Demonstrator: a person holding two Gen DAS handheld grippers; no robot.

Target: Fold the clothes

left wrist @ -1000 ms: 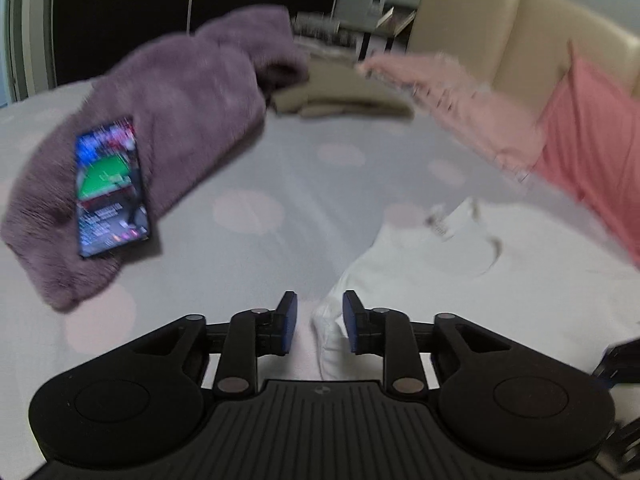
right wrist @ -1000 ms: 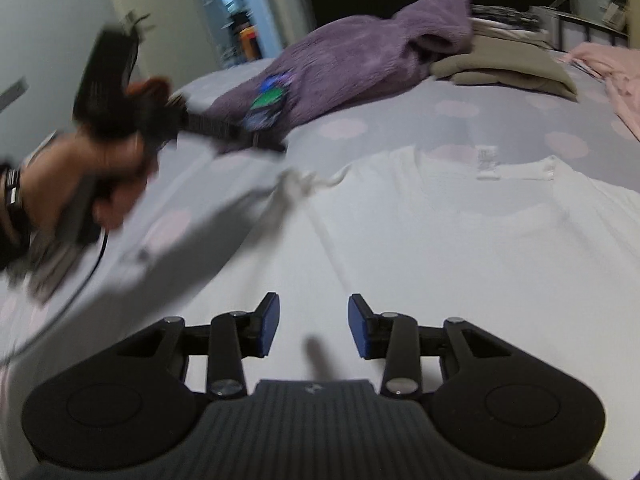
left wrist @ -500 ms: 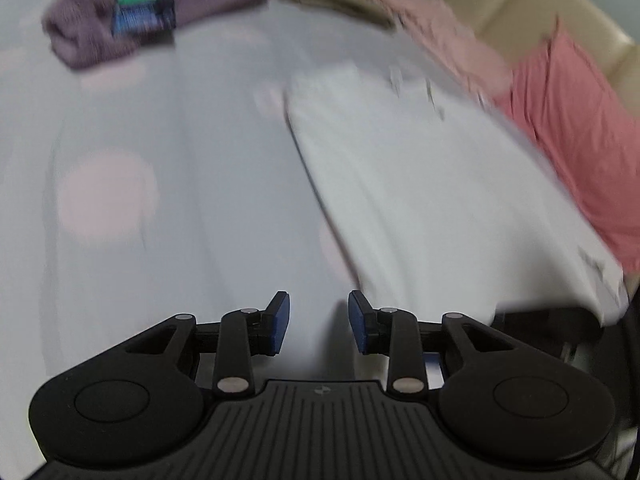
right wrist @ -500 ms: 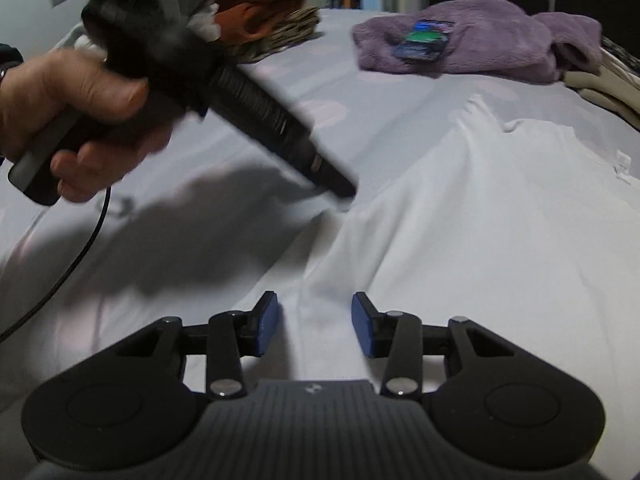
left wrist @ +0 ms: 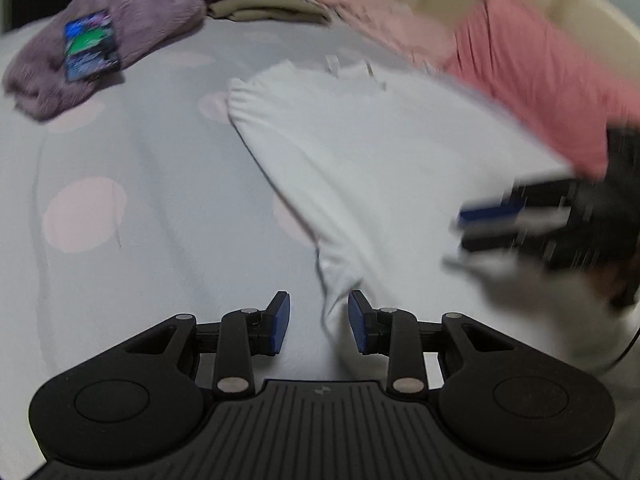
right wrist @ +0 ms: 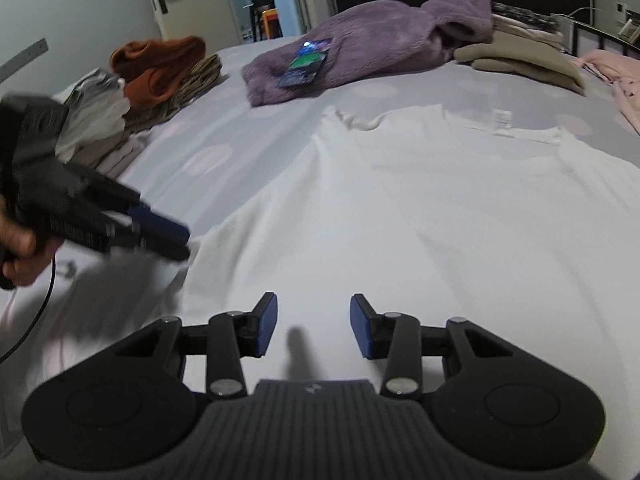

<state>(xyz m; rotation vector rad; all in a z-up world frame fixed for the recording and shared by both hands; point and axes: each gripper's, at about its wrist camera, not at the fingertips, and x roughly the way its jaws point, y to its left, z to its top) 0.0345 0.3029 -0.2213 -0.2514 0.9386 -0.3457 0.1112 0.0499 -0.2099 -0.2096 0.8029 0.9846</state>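
A white T-shirt (left wrist: 380,152) lies spread flat on the bed, collar at the far end; it also shows in the right wrist view (right wrist: 420,208). My left gripper (left wrist: 319,320) is open, low over the shirt's left hem edge, with a fold of white cloth between its open jaws. It also shows in the right wrist view (right wrist: 172,240), blurred, at the shirt's left side. My right gripper (right wrist: 313,328) is open and empty just above the shirt's lower part. It also shows in the left wrist view (left wrist: 480,224), blurred, at the right.
A purple fleece (right wrist: 372,40) with a lit phone (right wrist: 306,62) on it lies at the far side of the dotted bed sheet (left wrist: 120,200). Folded beige clothes (right wrist: 520,60), pink garments (left wrist: 540,60) and a stack with an orange item (right wrist: 156,64) lie around.
My left gripper has swept back from the shirt's collar end to its lower left edge. My right gripper has drawn back toward the hem, with more of the shirt in view.
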